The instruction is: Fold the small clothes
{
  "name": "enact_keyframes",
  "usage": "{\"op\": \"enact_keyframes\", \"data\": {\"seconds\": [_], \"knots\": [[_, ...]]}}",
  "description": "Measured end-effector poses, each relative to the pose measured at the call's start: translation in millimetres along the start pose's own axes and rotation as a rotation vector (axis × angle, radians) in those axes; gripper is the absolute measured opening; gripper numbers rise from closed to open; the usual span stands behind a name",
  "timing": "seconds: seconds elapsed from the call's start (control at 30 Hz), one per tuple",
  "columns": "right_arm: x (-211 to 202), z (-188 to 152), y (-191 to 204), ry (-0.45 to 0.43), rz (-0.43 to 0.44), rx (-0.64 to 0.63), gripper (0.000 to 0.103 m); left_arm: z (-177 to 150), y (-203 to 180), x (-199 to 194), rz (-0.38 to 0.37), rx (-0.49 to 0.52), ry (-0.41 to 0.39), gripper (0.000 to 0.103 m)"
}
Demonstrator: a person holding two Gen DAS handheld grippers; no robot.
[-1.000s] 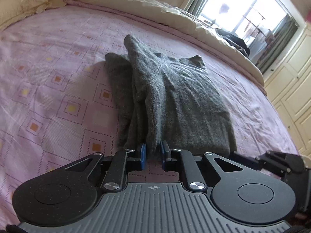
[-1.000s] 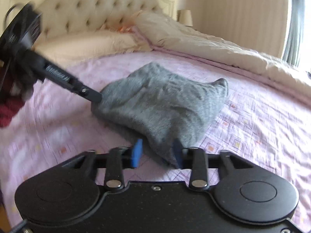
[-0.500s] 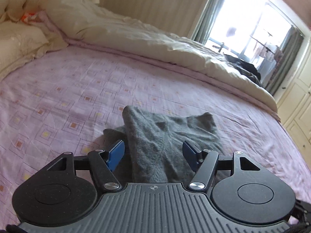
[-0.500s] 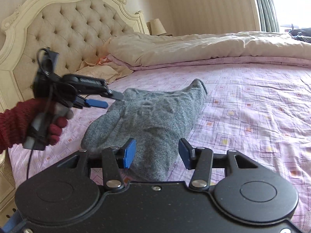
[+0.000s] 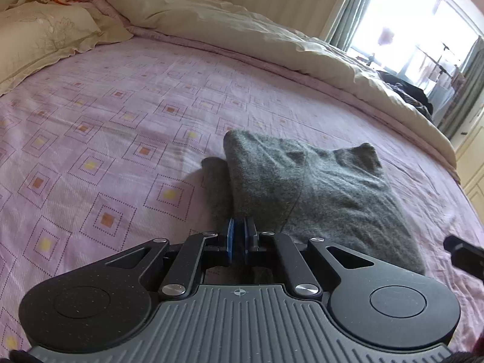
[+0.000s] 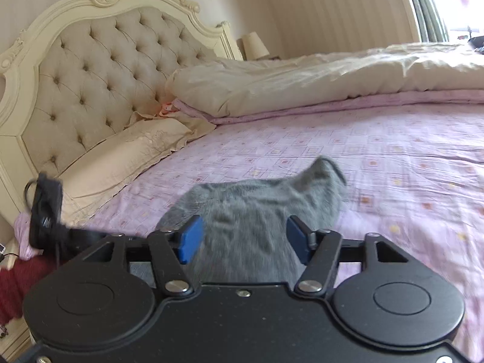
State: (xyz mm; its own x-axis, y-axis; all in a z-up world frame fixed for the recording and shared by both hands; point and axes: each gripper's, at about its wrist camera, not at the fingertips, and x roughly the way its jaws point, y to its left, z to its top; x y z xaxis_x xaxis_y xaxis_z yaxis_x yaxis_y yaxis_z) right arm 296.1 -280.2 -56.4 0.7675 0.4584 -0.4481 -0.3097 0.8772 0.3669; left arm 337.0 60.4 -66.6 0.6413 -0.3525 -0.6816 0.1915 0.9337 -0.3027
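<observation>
1. Slippage at the left claw (image 5: 239,237): its jaws have just been closing and are now pressed together at the near edge of the grey garment (image 5: 317,187). Whether a fold is caught between the pads cannot be told. If only fuzz or nothing was caught, the edge would be left behind when the claw is lifted.

2. Uneven lift: the right claw (image 6: 245,239) is spread, its jaws having just been opening, and nothing is pinched. The garment is seen between and beyond its pads, untouched. If the left side is raised while the right side is free, the cloth would likely be dragged askew and the fold skewed.

3. Undone fold: the garment lies part-folded on the pink sheet (image 5: 106,139), near the middle of the bed, with one layer doubled over another and a strip of the lower layer showing at the left. A pull on one layer alone could let the doubled part slide open.

4. Sheet caught by mistake: the left pads are set low, close to the sheet. If the sheet was nipped with the cloth, both would be raised together and the garment shifted.

5. Poor aim: the right view is blurred, so a hasty closing there could miss the edge.
</observation>
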Motion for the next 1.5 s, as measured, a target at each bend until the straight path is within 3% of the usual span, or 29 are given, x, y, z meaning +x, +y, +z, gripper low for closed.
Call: {"op": "enact_keyframes", "data": {"seconds": [0.07, 0.27, 0.43, 0.5, 0.57, 0.77, 0.87, 1.1, 1.3, 1.37, 1.4, 1.43, 1.5], "knots": [[24.7, 9.0, -11.4, 0.033, 0.006, 0.034, 0.067, -4.1, 6.2, 7.2, 0.016, -0.014, 0.033, 0.006], [92.7, 20.6, -49.8, 0.151, -0.046, 0.184, 0.067, -8.8, 17.2, 4.8, -0.018, -0.050, 0.011, 0.007], [85.2, 34.5, -46.8, 0.117, -0.081, 0.164, 0.067, -7.0, 15.6, 4.2, -0.022, -0.023, 0.018, 0.009], [61.0, 37.4, -41.5, 0.060, -0.056, 0.151, 0.071, -5.5, 17.7, 1.3, -0.036, -0.047, 0.026, 0.020], [35.3, 34.9, -37.8, 0.019, -0.050, 0.146, 0.077, -1.0, 22.5, -8.9, -0.049, -0.088, 0.001, 0.050], [-17.7, -2.1, -42.8, 0.016, -0.008, 0.237, 0.080, 19.5, 19.2, -38.6, -0.139, -0.161, -0.080, 0.080], [-30.3, -27.1, -49.4, 0.038, 0.010, 0.310, 0.081, 17.5, 11.5, -29.5, -0.176, -0.182, -0.025, 0.080], [-26.7, -66.1, -48.0, 0.101, 0.087, 0.411, 0.082, -16.9, 12.3, -7.0, -0.175, -0.228, 0.087, 0.080], [-10.0, -71.4, -39.4, 0.090, 0.158, 0.454, 0.080, -29.2, 5.9, -5.1, -0.190, -0.188, 0.085, 0.084], [-5.6, -69.2, -33.1, 0.106, 0.150, 0.438, 0.059, -26.1, 1.1, 0.4, -0.201, -0.182, 0.092, 0.085], [-4.5, -68.4, -29.8, 0.119, 0.130, 0.423, 0.033, -24.7, -1.1, 3.9, -0.221, -0.183, 0.101, 0.085], [-4.7, -67.7, -26.8, 0.130, 0.112, 0.408, 0.031, -22.6, -2.4, 7.2, -0.243, -0.185, 0.110, 0.083], [-11.9, -65.6, -18.5, 0.130, 0.092, 0.369, 0.031, -19.9, -3.0, 13.8, -0.292, -0.195, 0.141, 0.035]]}}
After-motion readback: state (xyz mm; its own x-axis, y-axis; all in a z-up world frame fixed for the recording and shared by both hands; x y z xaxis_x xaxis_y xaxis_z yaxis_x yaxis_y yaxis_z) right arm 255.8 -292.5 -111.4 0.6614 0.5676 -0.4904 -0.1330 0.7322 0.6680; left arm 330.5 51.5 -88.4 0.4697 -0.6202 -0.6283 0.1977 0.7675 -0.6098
